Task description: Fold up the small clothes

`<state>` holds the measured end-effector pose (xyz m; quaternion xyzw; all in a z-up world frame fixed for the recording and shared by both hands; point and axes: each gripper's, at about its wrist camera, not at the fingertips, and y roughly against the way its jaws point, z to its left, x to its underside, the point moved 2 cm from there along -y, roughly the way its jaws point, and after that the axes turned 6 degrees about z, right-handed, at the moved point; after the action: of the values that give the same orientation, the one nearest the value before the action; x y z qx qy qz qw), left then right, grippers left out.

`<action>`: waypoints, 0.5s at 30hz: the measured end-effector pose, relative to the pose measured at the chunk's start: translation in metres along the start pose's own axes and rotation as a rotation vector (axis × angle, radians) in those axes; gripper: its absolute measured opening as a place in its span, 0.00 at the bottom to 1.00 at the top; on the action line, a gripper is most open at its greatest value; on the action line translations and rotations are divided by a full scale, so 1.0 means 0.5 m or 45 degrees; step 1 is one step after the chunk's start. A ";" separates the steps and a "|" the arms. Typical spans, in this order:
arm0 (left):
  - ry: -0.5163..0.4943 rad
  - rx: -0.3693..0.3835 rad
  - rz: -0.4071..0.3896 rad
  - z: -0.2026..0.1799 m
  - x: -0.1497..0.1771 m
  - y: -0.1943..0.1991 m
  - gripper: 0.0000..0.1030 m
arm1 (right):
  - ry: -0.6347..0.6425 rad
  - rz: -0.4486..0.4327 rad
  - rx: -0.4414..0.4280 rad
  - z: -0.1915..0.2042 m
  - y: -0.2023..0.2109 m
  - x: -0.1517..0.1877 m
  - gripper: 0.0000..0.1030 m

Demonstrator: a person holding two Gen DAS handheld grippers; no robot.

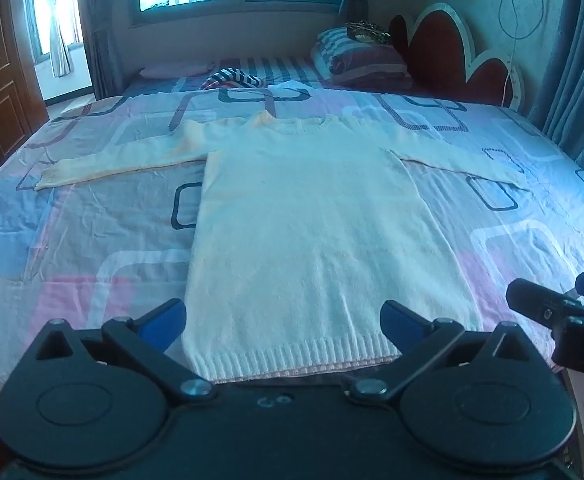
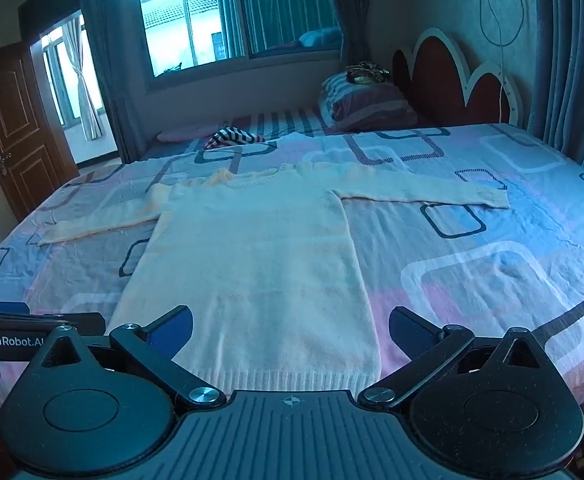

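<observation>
A cream knit sweater point(image 1: 312, 216) lies flat at the bed's point(image 1: 532, 240) near edge, sleeves spread, ribbed hem nearest. The left gripper point(image 1: 284, 322) and right gripper point(image 2: 291, 330) hover over the hem, jaws apart, empty. The soft, stretchy knit could likely bunch or slip if pinched unevenly.

Patterned bedsheet point(image 1: 92, 232), striped pillow point(image 2: 366, 106), scalloped headboard point(image 1: 448, 48), wooden door point(image 2: 16, 128)
</observation>
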<state>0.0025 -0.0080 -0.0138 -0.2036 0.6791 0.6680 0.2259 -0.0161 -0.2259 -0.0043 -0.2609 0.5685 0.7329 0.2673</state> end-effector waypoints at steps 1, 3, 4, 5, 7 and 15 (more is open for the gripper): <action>-0.005 0.001 0.003 -0.001 0.001 -0.001 0.99 | 0.002 0.005 0.003 0.003 -0.002 0.000 1.00; -0.011 0.004 0.008 -0.003 0.003 -0.001 1.00 | 0.009 0.013 0.004 0.003 -0.005 0.004 1.00; -0.015 0.003 0.008 -0.004 0.004 0.000 0.99 | 0.020 0.020 0.009 0.006 -0.004 0.004 1.00; -0.019 0.004 0.010 -0.005 0.005 0.000 0.99 | 0.024 0.025 0.013 0.006 -0.004 0.007 1.00; -0.024 0.006 0.012 -0.009 0.007 0.001 1.00 | 0.028 0.031 0.010 0.009 -0.003 0.008 1.00; -0.078 -0.019 -0.019 -0.026 0.009 0.006 0.99 | 0.018 0.036 0.032 0.003 0.001 0.012 1.00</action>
<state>-0.0035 -0.0210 -0.0139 -0.1898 0.6654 0.6773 0.2500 -0.0208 -0.2240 -0.0077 -0.2547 0.5833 0.7275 0.2562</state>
